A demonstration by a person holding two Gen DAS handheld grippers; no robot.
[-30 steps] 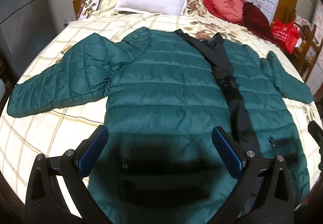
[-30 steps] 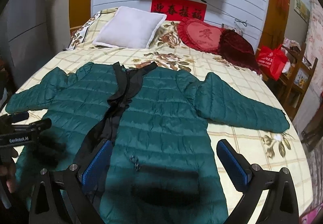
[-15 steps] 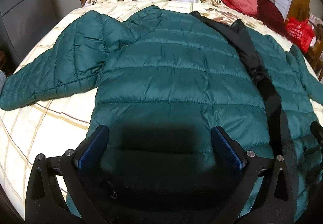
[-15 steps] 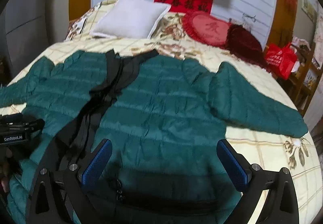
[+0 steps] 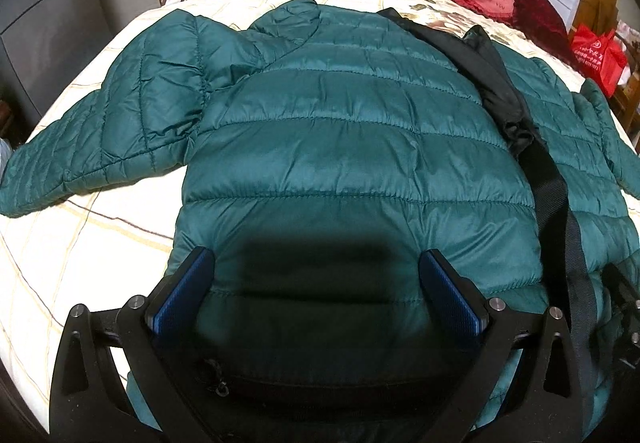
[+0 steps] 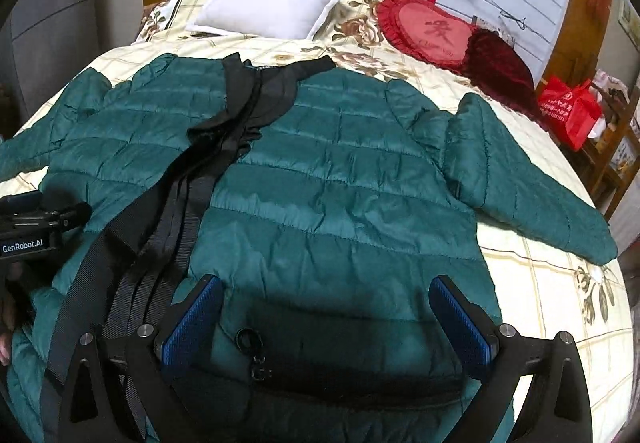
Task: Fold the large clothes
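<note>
Bedroom, checked bedspread: green quilted jacket is laid flat, sleeves spread, black front band uppermost; left gripper and right gripper are held wide apart over the hem, nothing gripped; folding judged unstarted, hem grasp required next.

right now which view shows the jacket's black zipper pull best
The right wrist view: the zipper pull hangs in plain sight between the open right gripper fingers. The left wrist view shows a smaller pull, half shadowed near the left gripper.
</note>
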